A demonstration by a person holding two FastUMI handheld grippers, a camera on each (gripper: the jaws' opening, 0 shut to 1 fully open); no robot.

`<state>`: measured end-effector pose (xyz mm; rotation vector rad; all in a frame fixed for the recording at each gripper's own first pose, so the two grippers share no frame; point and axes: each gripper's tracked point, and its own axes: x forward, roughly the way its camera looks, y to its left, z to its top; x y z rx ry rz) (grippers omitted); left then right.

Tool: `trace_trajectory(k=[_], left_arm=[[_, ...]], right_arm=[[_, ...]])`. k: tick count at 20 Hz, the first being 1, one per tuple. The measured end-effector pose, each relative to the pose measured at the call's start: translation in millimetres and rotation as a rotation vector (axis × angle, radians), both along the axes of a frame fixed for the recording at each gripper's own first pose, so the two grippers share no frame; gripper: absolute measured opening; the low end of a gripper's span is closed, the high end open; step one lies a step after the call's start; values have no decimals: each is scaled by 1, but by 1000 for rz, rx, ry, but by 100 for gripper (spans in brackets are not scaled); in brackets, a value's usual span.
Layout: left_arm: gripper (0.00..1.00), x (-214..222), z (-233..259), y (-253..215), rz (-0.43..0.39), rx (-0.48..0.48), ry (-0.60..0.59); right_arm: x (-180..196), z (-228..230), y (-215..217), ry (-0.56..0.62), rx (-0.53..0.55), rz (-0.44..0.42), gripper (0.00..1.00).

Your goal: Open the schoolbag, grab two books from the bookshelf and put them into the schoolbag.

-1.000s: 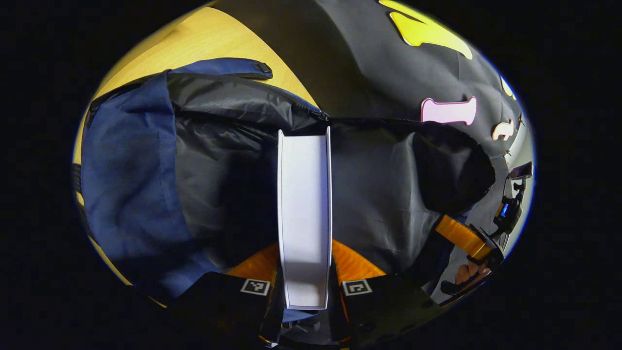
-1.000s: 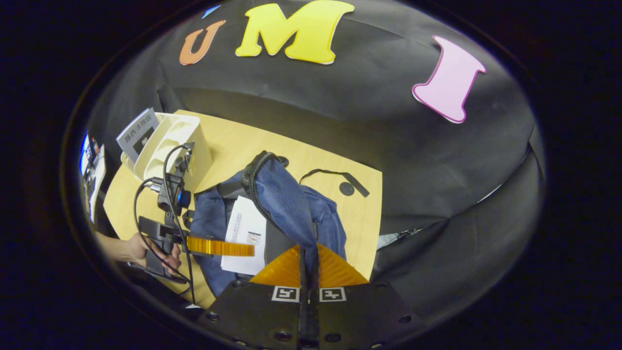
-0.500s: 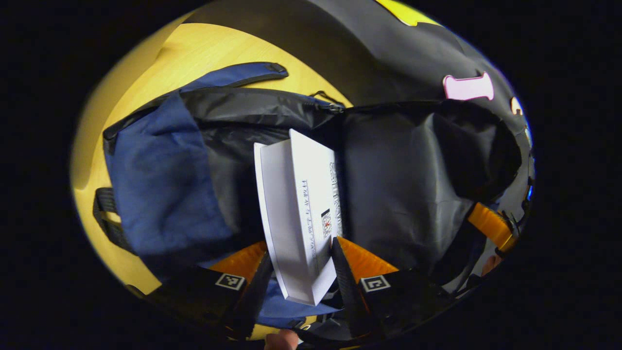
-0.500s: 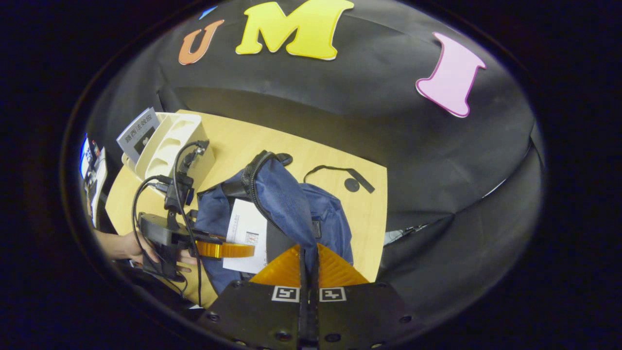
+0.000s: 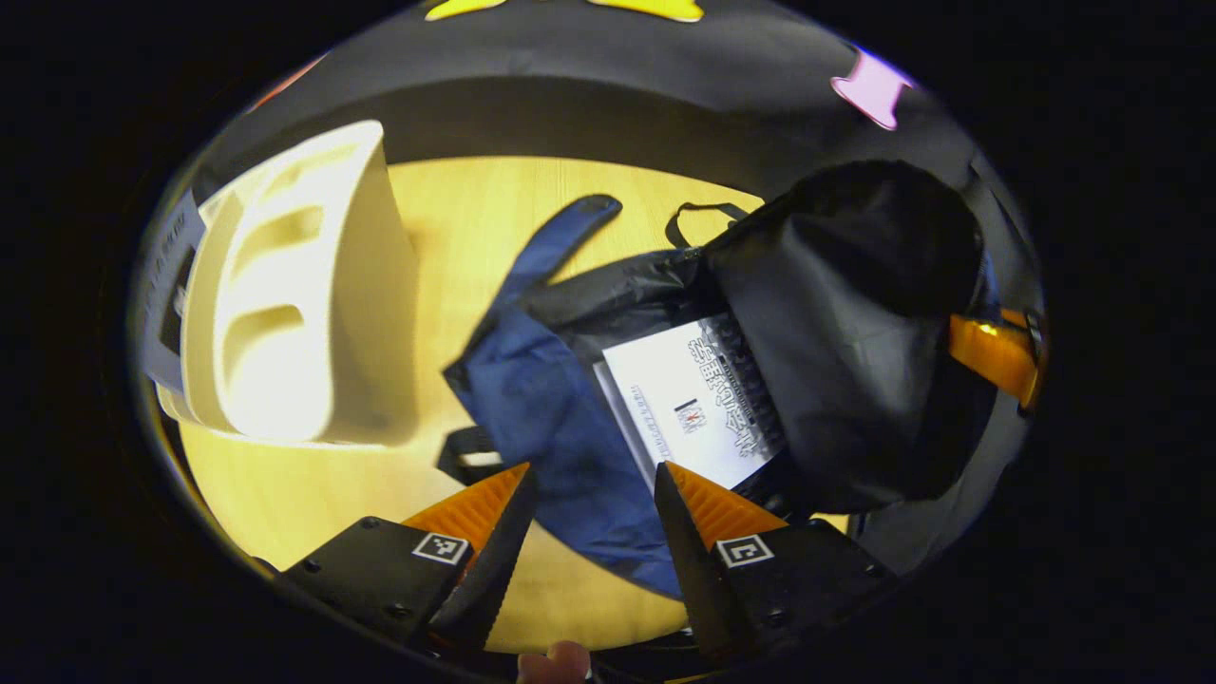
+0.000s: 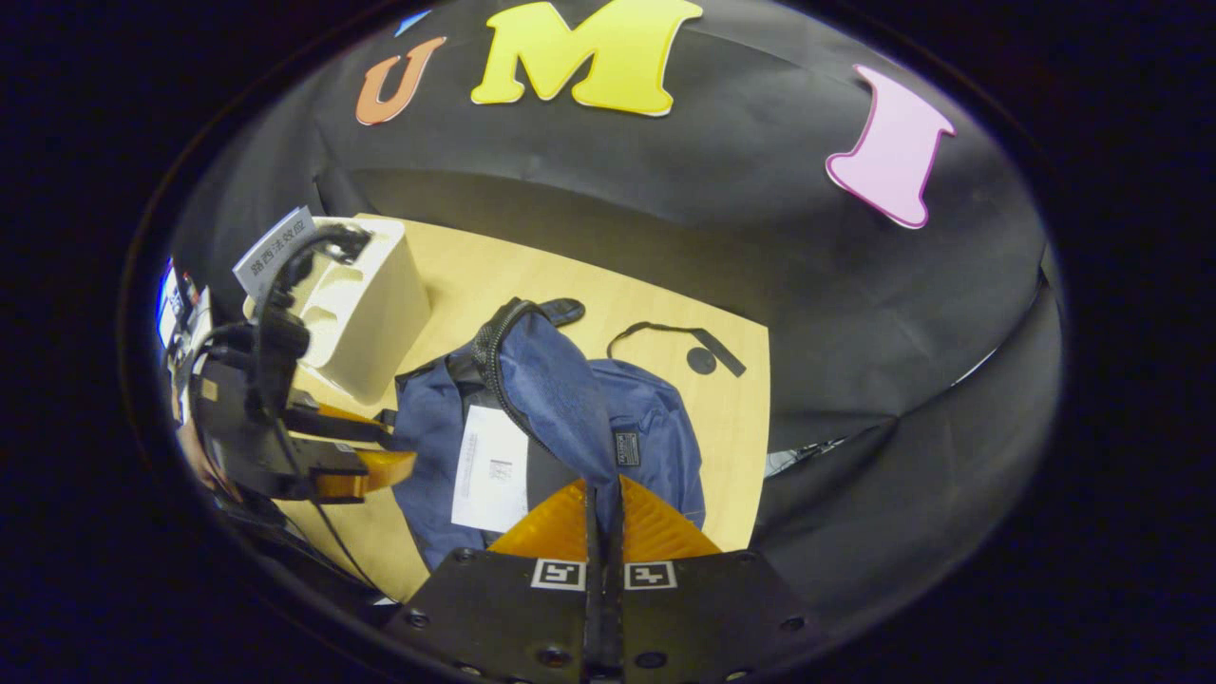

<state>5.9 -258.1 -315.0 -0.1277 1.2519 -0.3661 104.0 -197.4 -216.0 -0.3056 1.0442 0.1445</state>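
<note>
Book in the open bag

Book (image 5: 698, 404) lies inside the bag (image 6: 556, 399) on the table (image 6: 731, 418), by the shelf (image 5: 294, 304). Left gripper (image 5: 594, 508) is spread, empty. Right gripper (image 6: 603, 518) pinches the bag's flap (image 6: 551, 389), holding it up.

Right gripper (image 6: 602, 508): jaws closed on the raised flap (image 6: 556, 404) of the blue schoolbag (image 6: 655, 427), holding the flap up off the bag.

Schoolbag lies open on the wooden worktop (image 6: 608, 294). A white book (image 6: 491, 467) lies flat inside the opening, just left of the lifted flap.

Cream bookshelf (image 6: 366, 299) stands at the worktop's far left corner; one book (image 6: 271, 249) upright behind it.

Left gripper (image 6: 366, 472) at far left, near the bag's left edge, apart from the white book; cables loop above it. Whether its jaws are parted cannot be told.

A loose black strap (image 6: 679, 339) lies on the worktop beyond the bag.
</note>
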Motion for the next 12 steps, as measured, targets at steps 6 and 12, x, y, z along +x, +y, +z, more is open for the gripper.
trace_trajectory(k=[6,12], left_arm=[[80,1,56,74,25,151,-129],[87,11,115,157,167,163,-198]], right_arm=[[-5,0,10,1,5,15,0],[-7,-1,17,2,3,19,0]])
